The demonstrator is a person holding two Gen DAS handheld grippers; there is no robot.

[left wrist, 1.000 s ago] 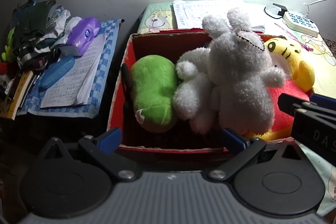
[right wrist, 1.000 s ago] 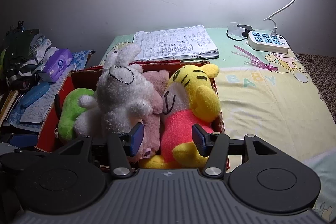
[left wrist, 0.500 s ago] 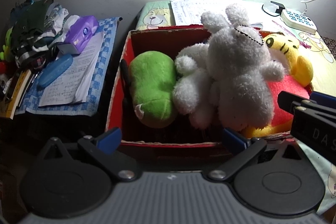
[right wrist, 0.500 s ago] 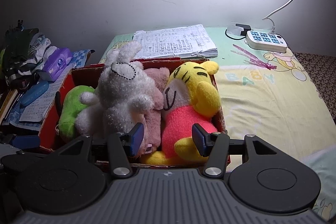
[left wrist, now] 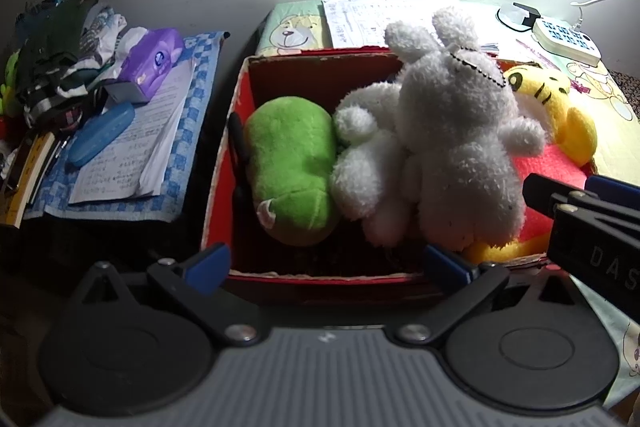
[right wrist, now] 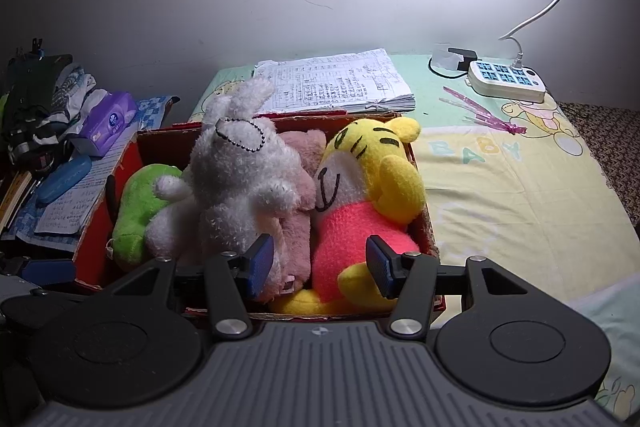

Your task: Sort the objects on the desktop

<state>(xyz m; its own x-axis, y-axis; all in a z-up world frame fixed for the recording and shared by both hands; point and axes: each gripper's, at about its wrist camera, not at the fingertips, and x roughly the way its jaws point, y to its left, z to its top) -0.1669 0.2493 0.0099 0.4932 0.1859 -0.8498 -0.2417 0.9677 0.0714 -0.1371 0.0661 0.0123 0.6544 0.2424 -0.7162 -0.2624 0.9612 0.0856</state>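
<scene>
Red box [right wrist: 424,227] on cartoon-print tabletop [right wrist: 500,187], packed with plush toys. Grey rabbit [left wrist: 460,147] on top at centre, yellow tiger [right wrist: 360,195] at right wall, green plush [left wrist: 292,171] at left. Paper stack [right wrist: 332,79] just behind box. Left gripper [left wrist: 326,263] at near rim, jaws wide apart, empty. Right gripper [right wrist: 320,263] over tiger's legs, jaws apart, gripping nothing.

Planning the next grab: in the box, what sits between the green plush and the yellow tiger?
The grey rabbit, a white plush against the green plush, and a pink plush beside the yellow tiger. The right wrist view shows all.
</scene>
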